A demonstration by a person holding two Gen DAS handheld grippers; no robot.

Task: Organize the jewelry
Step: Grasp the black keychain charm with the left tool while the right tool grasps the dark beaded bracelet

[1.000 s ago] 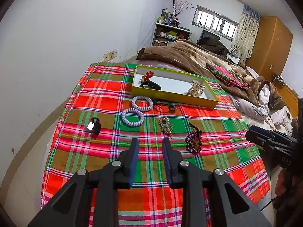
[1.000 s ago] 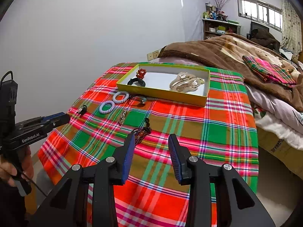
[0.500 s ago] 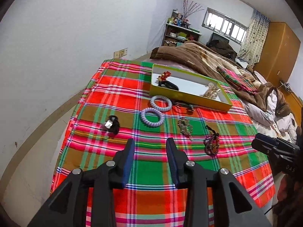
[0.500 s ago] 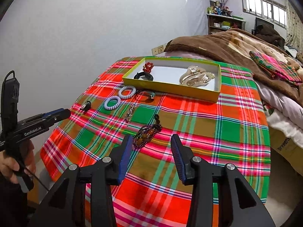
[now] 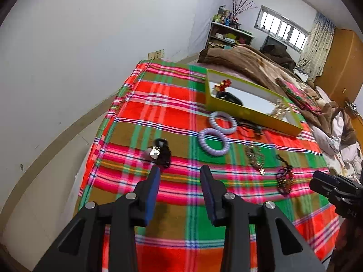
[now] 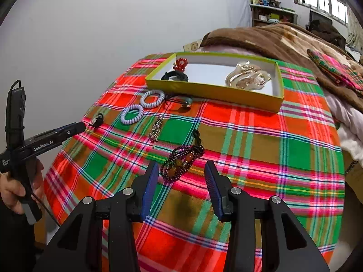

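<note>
Both of your tools have moved closer to the plaid-covered counter (image 6: 261,136). Your right tool (image 6: 180,173), spread and empty, now frames the dark beaded bracelet (image 6: 181,162) near the front edge; your left tool (image 5: 180,176), also spread, nears the small black charm (image 5: 160,153) at the left edge, likely next for the green tray (image 6: 215,90).

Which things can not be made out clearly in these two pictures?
- Small black hair tie with a silver charm: blurred in the left wrist view, tiny in the right wrist view, so the charm's shape is unclear.
- Dark cord piece with a greenish bead: its far part runs up to the yellow-green shallow box; type unclear.
- Gold filigree pendant: motion-blurred, left wrist view.
</note>
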